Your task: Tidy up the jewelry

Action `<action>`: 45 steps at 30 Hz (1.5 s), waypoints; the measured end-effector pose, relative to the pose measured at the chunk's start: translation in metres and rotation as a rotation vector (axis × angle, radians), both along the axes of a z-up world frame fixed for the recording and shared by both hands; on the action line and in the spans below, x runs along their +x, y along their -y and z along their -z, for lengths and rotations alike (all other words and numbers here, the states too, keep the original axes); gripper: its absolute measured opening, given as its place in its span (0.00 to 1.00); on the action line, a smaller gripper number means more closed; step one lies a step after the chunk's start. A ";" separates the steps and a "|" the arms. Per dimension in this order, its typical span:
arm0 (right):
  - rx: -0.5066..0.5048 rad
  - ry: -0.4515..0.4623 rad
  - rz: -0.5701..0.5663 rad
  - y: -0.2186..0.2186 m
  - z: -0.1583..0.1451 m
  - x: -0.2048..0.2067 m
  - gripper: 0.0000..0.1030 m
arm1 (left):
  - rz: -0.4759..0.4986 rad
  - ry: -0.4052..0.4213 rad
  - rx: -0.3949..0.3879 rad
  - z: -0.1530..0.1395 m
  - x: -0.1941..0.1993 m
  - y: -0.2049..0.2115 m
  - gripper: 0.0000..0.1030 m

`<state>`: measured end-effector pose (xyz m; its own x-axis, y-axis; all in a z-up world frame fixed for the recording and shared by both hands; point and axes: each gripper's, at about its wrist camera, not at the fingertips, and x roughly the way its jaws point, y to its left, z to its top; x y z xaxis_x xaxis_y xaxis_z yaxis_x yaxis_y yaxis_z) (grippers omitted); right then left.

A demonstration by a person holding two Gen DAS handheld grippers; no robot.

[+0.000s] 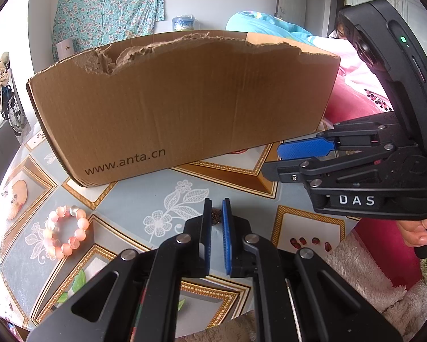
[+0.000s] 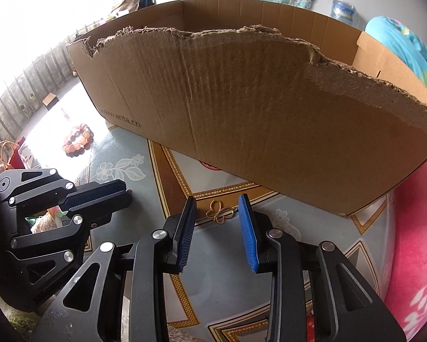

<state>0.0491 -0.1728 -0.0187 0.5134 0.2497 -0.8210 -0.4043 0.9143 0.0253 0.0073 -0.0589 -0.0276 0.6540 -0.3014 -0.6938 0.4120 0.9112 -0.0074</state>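
My left gripper [image 1: 216, 208] is shut, with a small dark brown ornament [image 1: 215, 216] pinched between its pad tips just above the patterned table [image 1: 145, 188]. In the right wrist view, the right gripper [image 2: 217, 199] stands open over a gold butterfly-shaped wire charm [image 2: 220, 212] that lies on the table between its fingertips, untouched by either pad. A pink bead bracelet [image 1: 65, 232] [image 2: 78, 139] lies at the left. Several small red stones [image 1: 307, 242] lie near the table's right front. The right gripper [image 1: 270, 161] shows side-on in the left wrist view, as does the left gripper [image 2: 128, 195] in the right wrist view.
A torn-edged cardboard box [image 1: 185, 108] [image 2: 256, 114], open on top, stands right behind both grippers. A person's hand [image 1: 418, 228] grips the right tool's handle. Pink bedding [image 2: 413, 242] borders the table on the right, and fluffy fabric [image 1: 364, 279] lies at the front right.
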 end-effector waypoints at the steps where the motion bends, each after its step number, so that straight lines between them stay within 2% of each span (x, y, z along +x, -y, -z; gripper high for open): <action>1: -0.003 0.003 0.000 -0.001 0.000 0.000 0.26 | 0.000 0.000 0.001 0.000 0.000 0.001 0.07; 4: 0.002 0.004 0.006 0.001 -0.001 -0.001 0.18 | 0.000 0.000 0.000 0.000 0.000 0.000 0.07; 23: 0.025 0.002 0.028 0.012 -0.005 0.000 0.16 | 0.000 -0.001 -0.002 0.000 0.000 0.000 0.07; 26: 0.059 -0.016 0.030 0.016 -0.006 0.002 0.04 | 0.001 0.000 -0.002 0.000 0.000 0.000 0.07; 31: 0.082 -0.030 0.040 0.021 -0.008 0.004 0.04 | 0.001 0.000 -0.002 -0.001 0.000 0.001 0.07; 35: 0.091 -0.024 0.031 0.023 -0.012 0.000 0.08 | 0.001 0.000 -0.002 0.000 0.000 0.001 0.07; 39: 0.080 -0.011 0.013 0.021 -0.015 -0.005 0.35 | 0.000 0.000 -0.002 -0.001 0.001 0.001 0.07; 45: 0.051 -0.017 -0.009 0.015 -0.009 -0.007 0.37 | 0.001 0.000 -0.002 -0.001 0.001 0.001 0.07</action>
